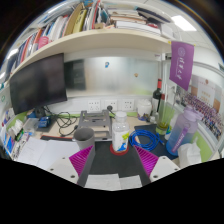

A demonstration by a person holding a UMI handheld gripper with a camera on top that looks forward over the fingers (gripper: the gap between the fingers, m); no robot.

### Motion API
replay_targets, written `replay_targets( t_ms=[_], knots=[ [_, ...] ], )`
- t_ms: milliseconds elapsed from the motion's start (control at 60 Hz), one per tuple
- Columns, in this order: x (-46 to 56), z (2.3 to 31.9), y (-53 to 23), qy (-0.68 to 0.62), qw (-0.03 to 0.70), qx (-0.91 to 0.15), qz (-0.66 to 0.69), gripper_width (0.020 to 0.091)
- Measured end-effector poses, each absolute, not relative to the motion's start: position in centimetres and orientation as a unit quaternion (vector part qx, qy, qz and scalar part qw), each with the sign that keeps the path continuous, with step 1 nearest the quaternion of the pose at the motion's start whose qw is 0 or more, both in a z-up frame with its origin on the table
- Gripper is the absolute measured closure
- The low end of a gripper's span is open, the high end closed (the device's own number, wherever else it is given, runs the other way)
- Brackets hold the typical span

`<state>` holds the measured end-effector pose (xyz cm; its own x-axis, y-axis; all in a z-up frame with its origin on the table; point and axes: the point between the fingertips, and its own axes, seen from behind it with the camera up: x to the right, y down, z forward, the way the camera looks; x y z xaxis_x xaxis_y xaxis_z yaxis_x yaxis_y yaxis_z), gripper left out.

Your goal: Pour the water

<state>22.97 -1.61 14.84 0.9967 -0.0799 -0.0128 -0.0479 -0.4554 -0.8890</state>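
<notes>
In the gripper view, the gripper is held above a crowded worktop, and its jaws stand apart, with nothing pressed between them. The two magenta pads show on the inner faces of the fingers, one at each side. A transparent bottle with a white cap stands just ahead of the fingers, close to the gap between them, and it rests on the worktop by itself. Left of this bottle, a grey cup stands upright, also just ahead of the left finger. To the right of the bottle there is a blue basket, and further right, near the right edge of the worktop, a purple tinted bottle stands with a white container in front of it. A dark bottle with a red top stands near the back wall. At the left side of the worktop a black monitor stands, with cables lying near its base. Above everything, a shelf carries many books. A purple banner hangs at the right.
</notes>
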Motion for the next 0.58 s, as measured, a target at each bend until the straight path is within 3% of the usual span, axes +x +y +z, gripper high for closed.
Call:
replay_targets(
  t_ms=[317, 583],
  knots=[
    [20.3, 22.9, -4.8, 0.038, 0.562, -0.826, -0.034, 0.0324],
    [19.0, 23.2, -5.3, 0.03, 0.563, -0.825, -0.022, 0.0331]
  ],
)
